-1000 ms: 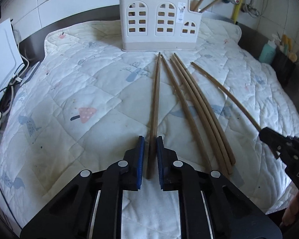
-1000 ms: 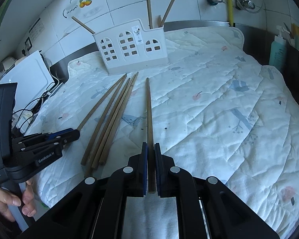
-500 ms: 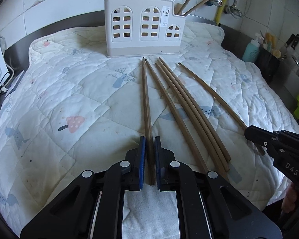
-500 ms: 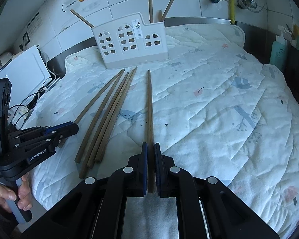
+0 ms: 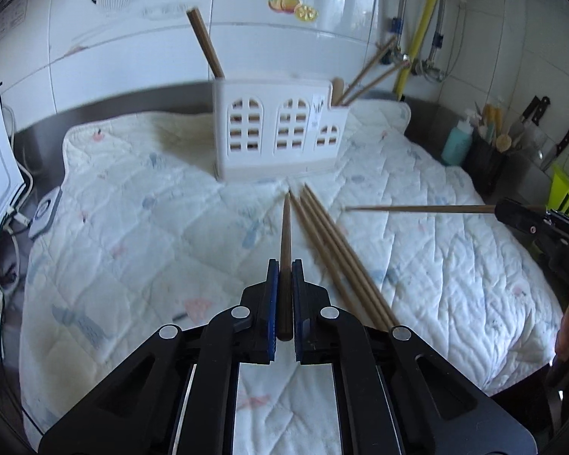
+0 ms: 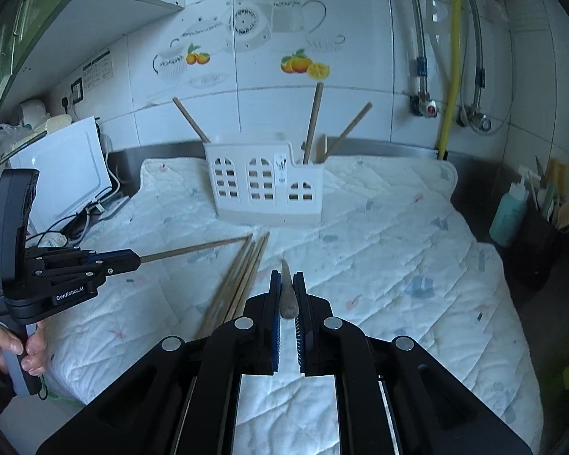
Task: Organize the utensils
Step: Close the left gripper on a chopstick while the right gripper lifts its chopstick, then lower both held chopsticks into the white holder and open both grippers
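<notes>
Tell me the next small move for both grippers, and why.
Probably carry both forward toward the white plastic utensil holder: the left gripper and right gripper each have jaws closed on a brown wooden chopstick, lifted off the quilted mat.

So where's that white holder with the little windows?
The holder stands upright at the quilt's far end near the tiled wall, straight ahead in both views, just beyond the tips of the loose chopsticks.

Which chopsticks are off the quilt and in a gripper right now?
Two: the left gripper holds one chopstick, the right gripper another. Both are lifted; the three loose chopsticks lie bundled on the quilt.
</notes>
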